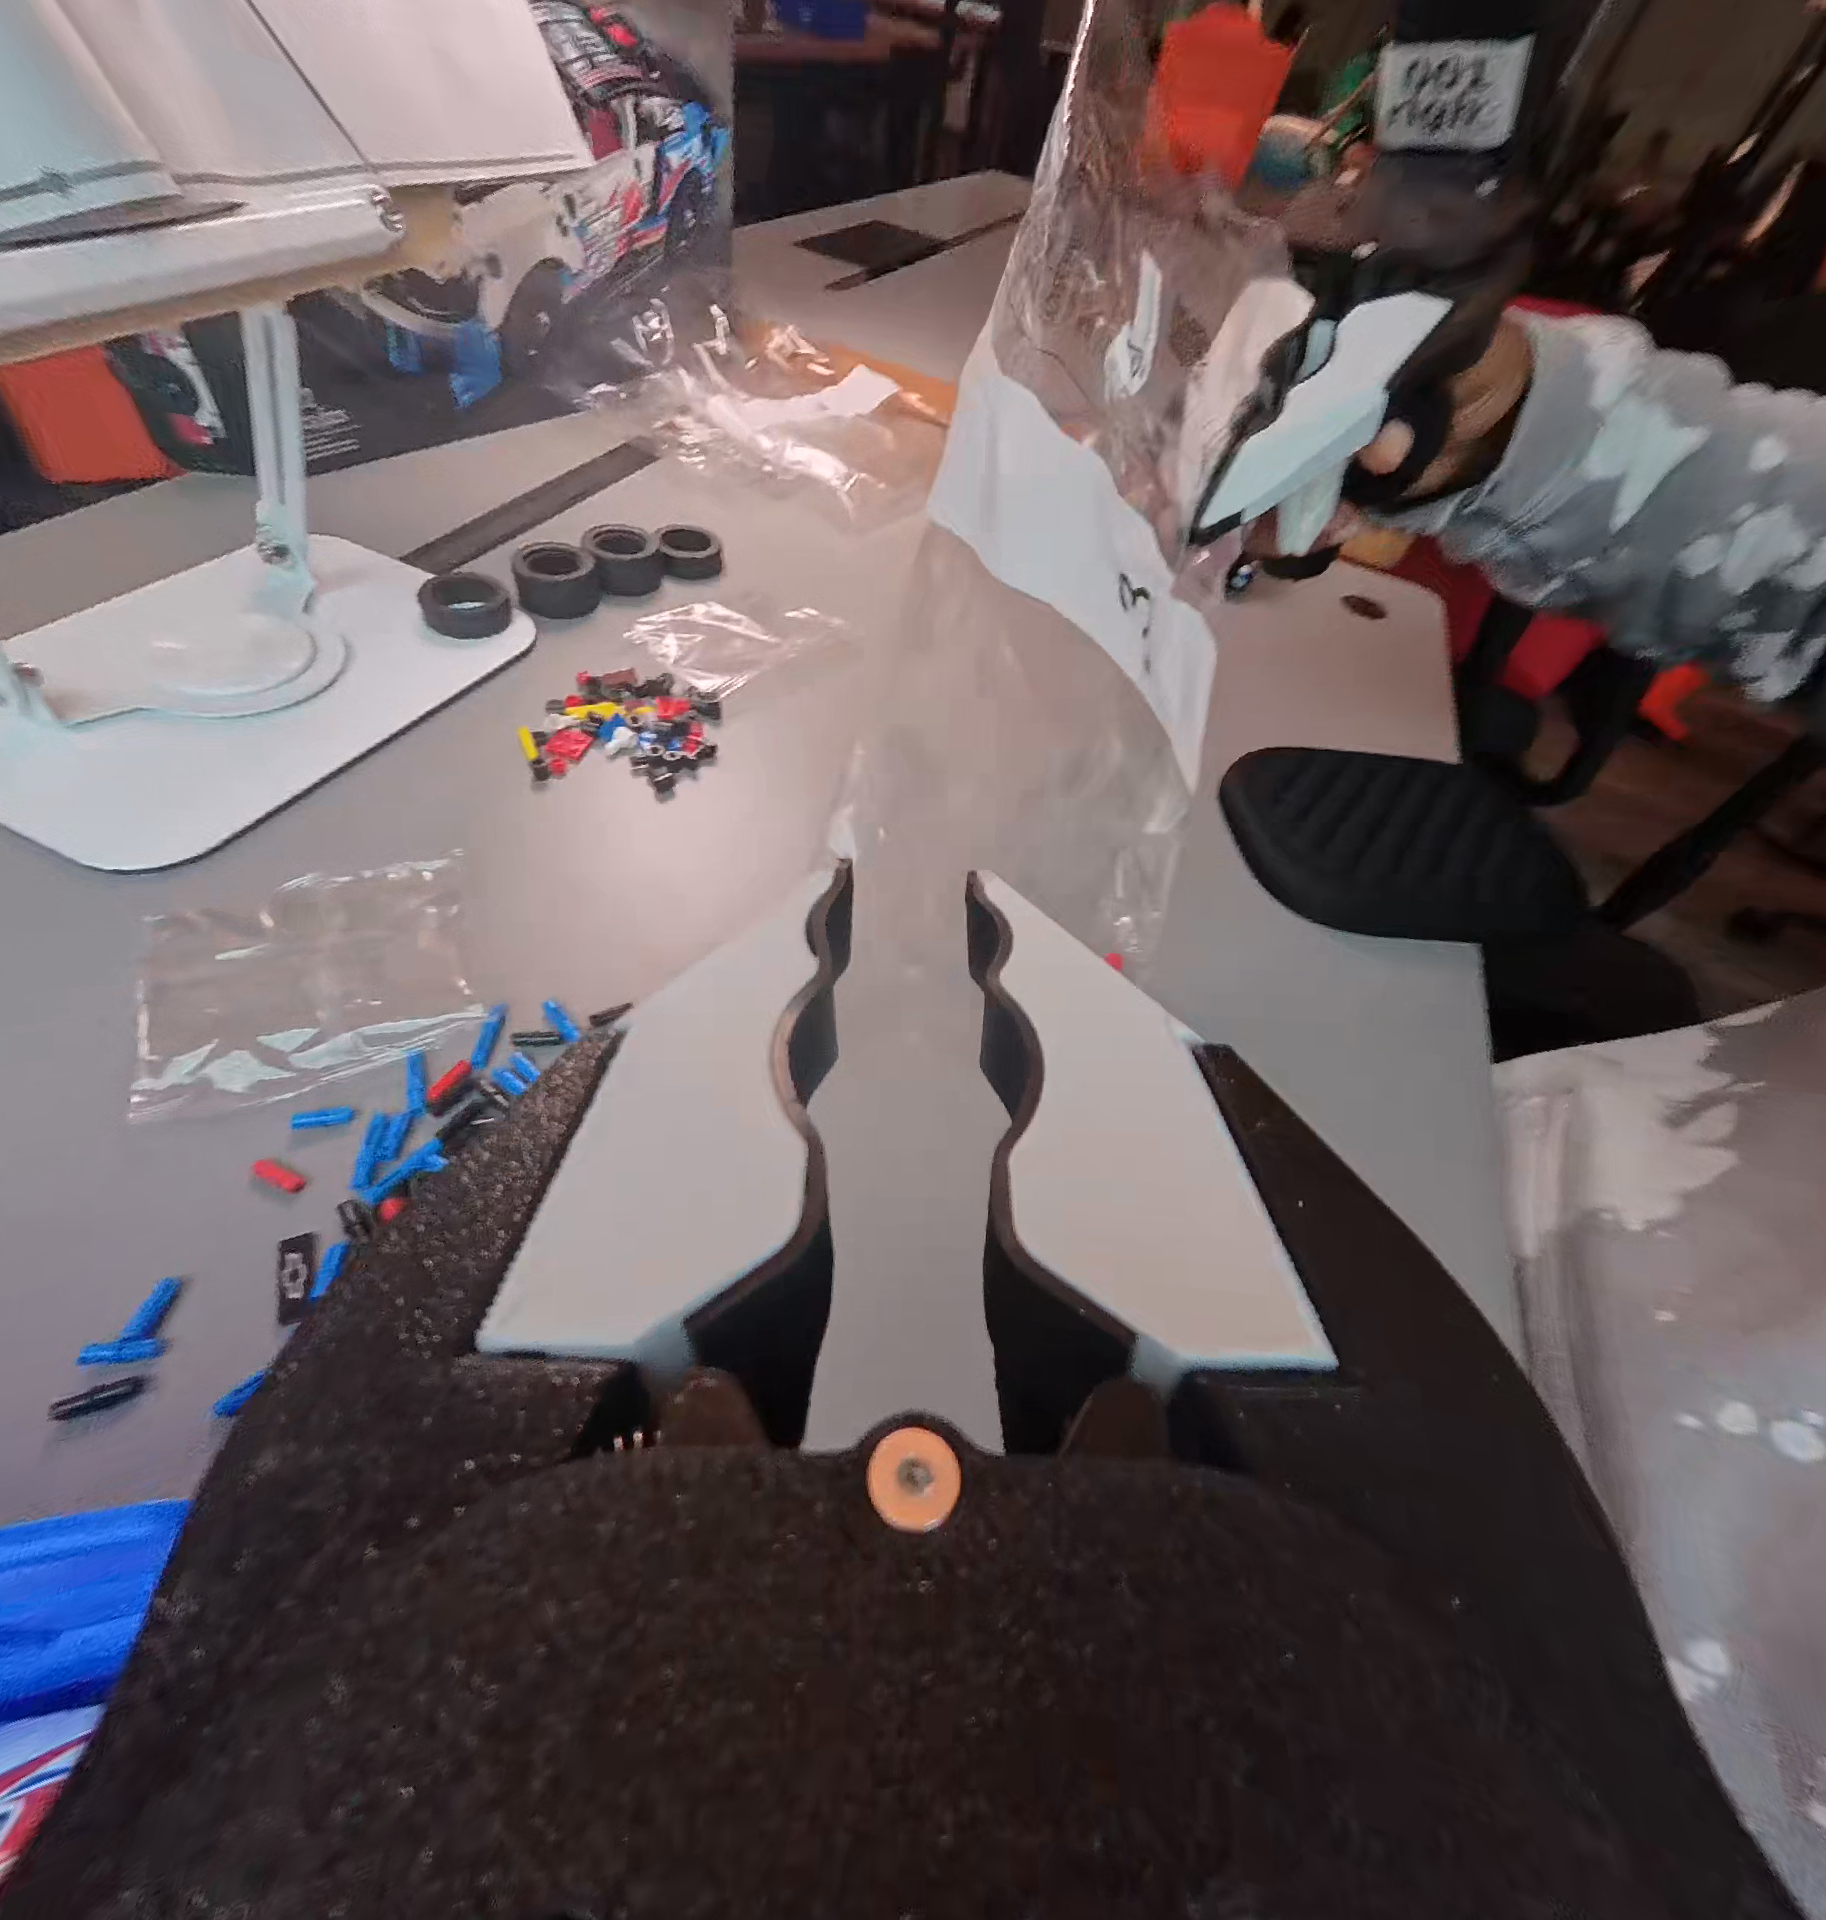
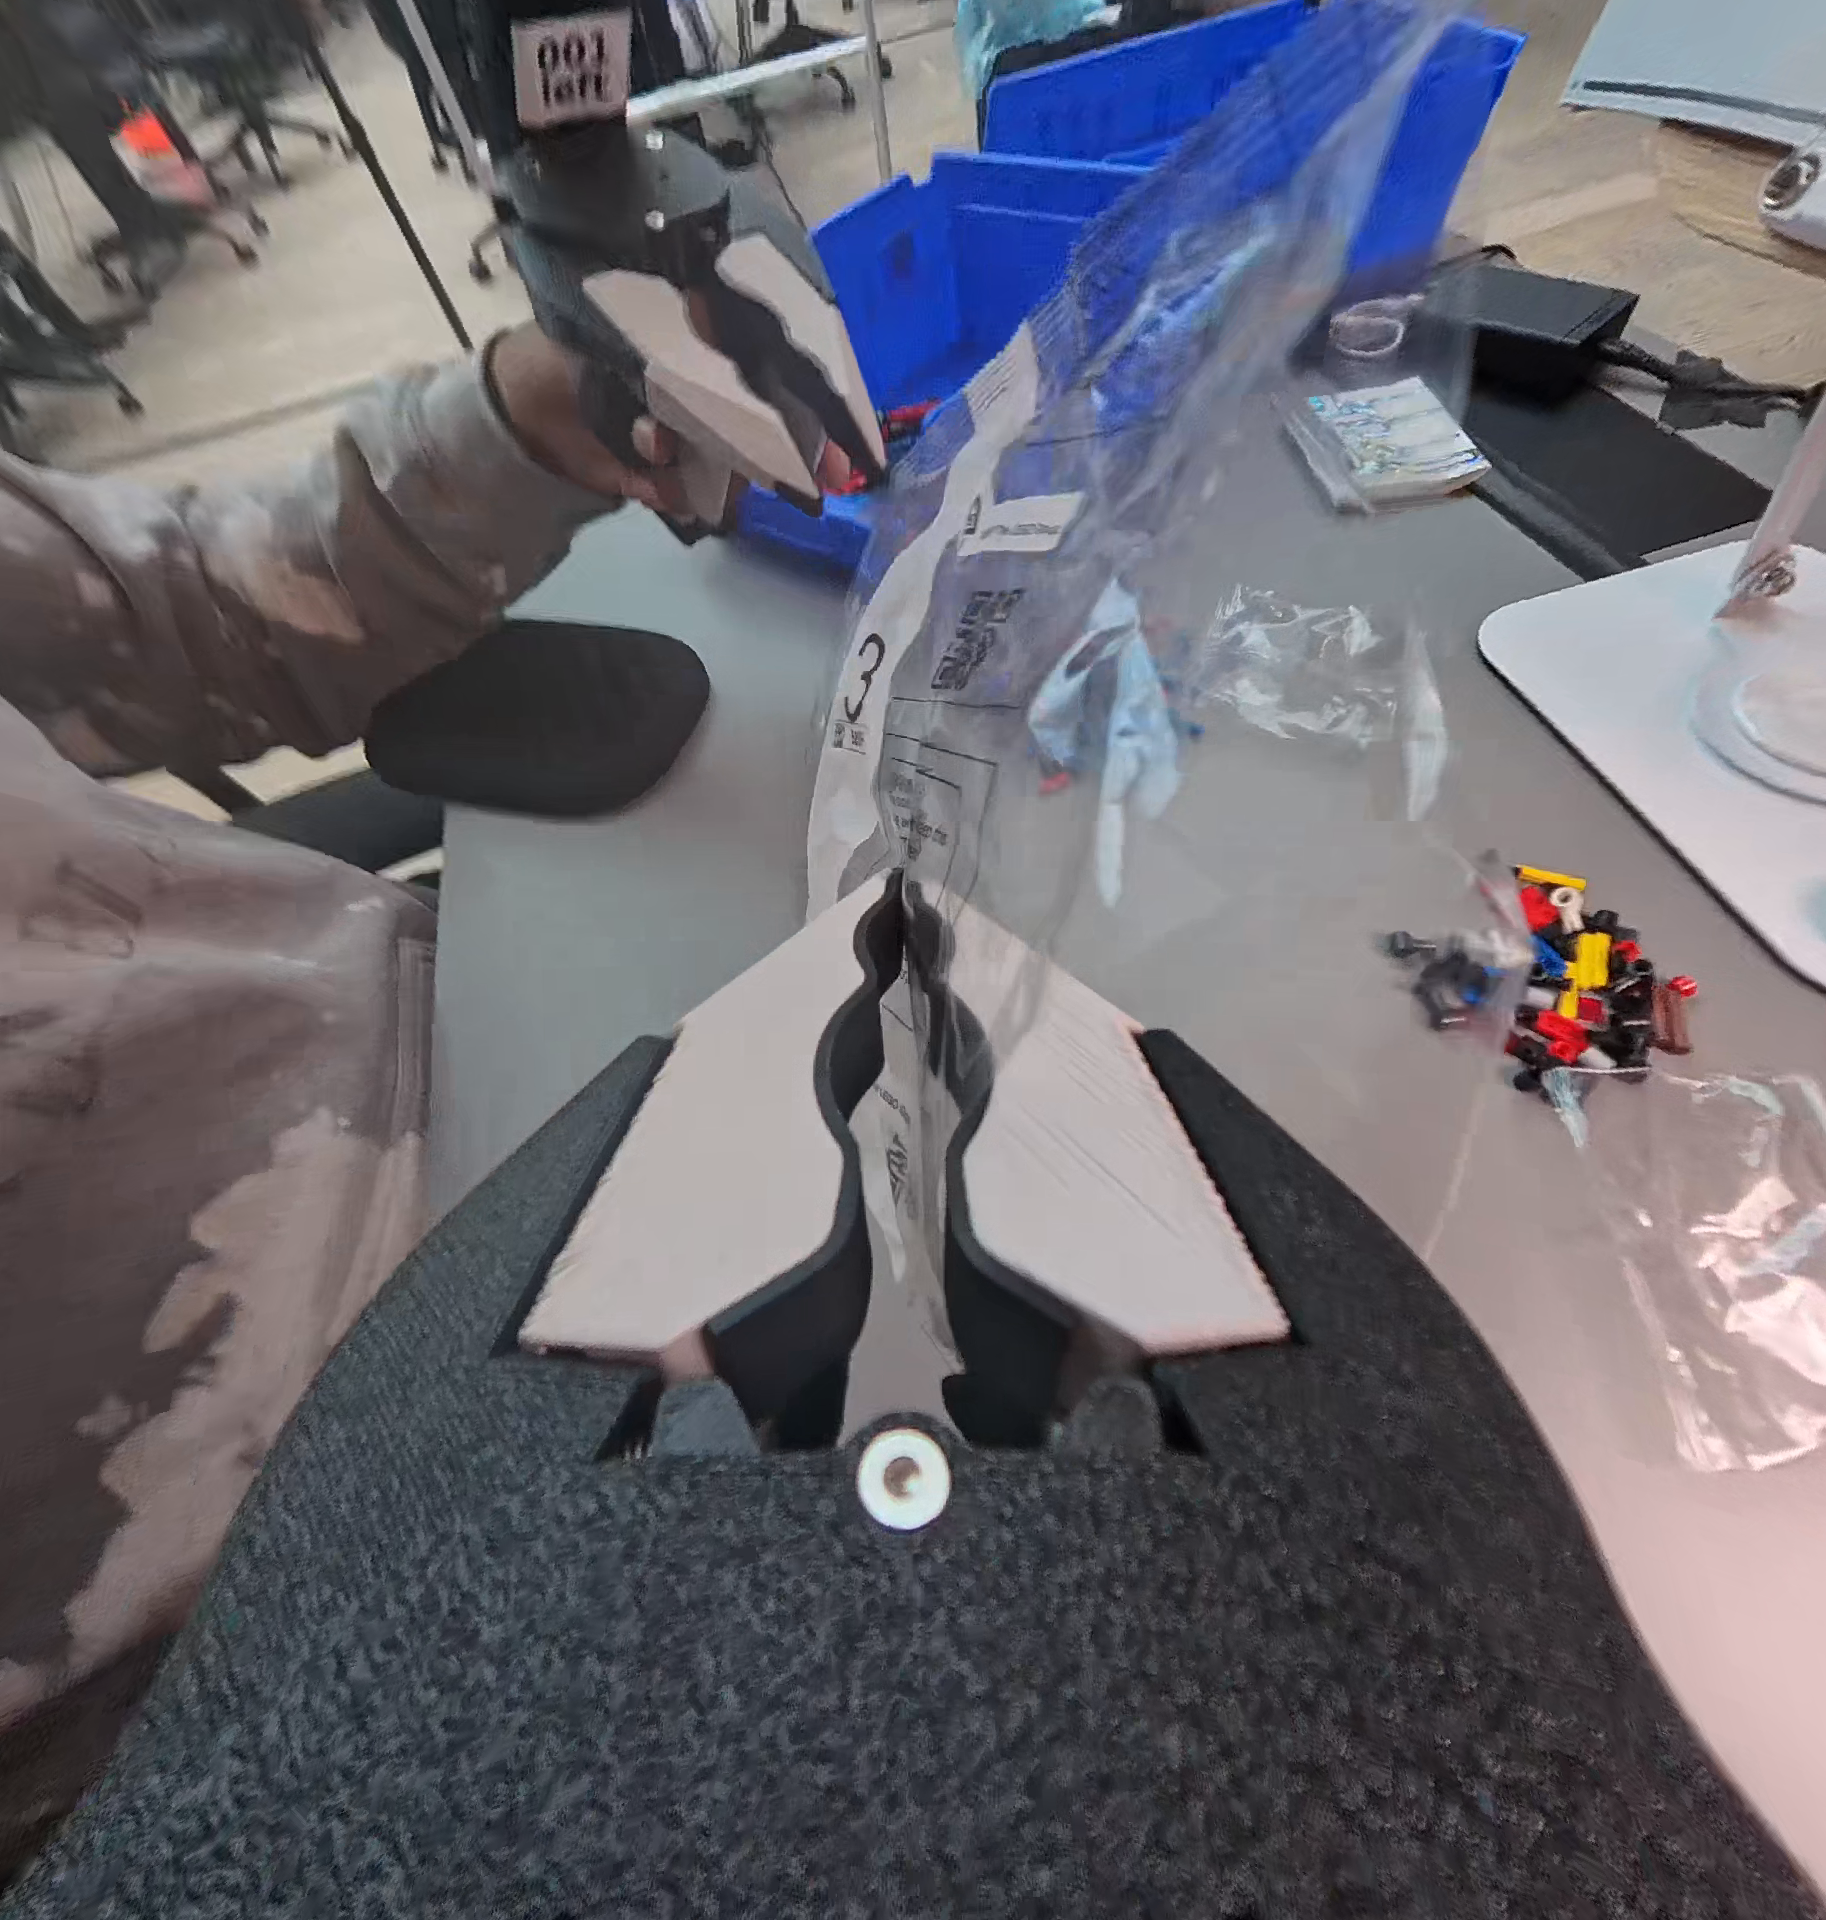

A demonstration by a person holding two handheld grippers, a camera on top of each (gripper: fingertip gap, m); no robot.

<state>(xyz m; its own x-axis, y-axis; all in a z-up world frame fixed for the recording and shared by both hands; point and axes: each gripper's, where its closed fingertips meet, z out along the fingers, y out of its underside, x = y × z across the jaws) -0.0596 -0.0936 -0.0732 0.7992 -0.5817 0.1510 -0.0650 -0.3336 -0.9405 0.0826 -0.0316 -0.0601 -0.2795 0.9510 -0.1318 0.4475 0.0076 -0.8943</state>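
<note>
Right wrist view: grey table [image 2: 618,935] carries a mixed-colour brick pile [image 2: 1558,992]. Large clear plastic bag [image 2: 1044,623], lifted above it, is pinched in right gripper [image 2: 901,904] fingers. Left gripper [image 1: 907,881] fingers parted, empty.

The left gripper [image 1: 907,894] is held with its fingers parted, nothing between them. The right gripper [image 2: 901,914] is raised, its fingertips pressed together. Each is carried by a hand [image 1: 1428,416] in a pale mottled sleeve [image 2: 265,561].
</note>
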